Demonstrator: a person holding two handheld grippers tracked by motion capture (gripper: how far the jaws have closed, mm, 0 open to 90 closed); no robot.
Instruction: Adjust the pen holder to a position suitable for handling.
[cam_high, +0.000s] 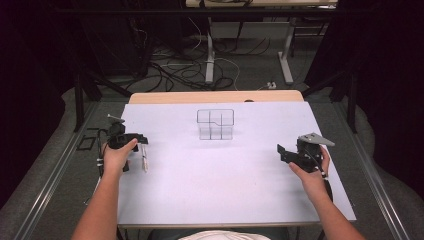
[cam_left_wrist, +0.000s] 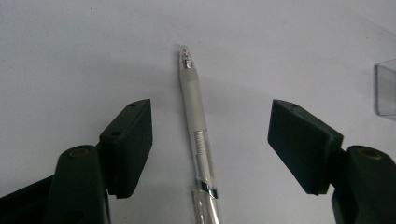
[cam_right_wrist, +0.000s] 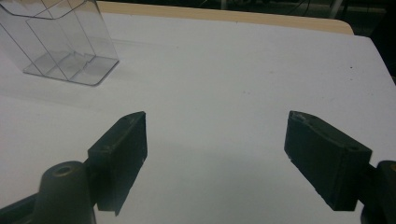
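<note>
1. The step in hand looks like picking up the pen. It lies flat on the white counter near the left edge, well apart from the clear organizer that stands toward the far middle.

2. The left gripper sits low over the pen. In the left gripper view the pen runs straight up between the two black jaws, tip pointing away, with bare counter showing on both sides of it. The jaws are released: neither pad touches the barrel yet.

3. The right gripper hangs over bare counter on the right side, well apart from the pen. Its jaws stand apart with nothing between them; it grasps nothing. The organizer shows at the upper left of the right gripper view, its compartments empty as far as can be told.

4. Judgement: the grasp is lined up but not made. The next move calls for closing the left jaws squarely on the barrel, about where the frosted grip meets the clear body, and keeping the gripper low so the pads catch the pen and do not skid over it.

5. After that, probably a lift and a carry toward the organizer, with the pen turned upright to drop into a compartment.
</note>
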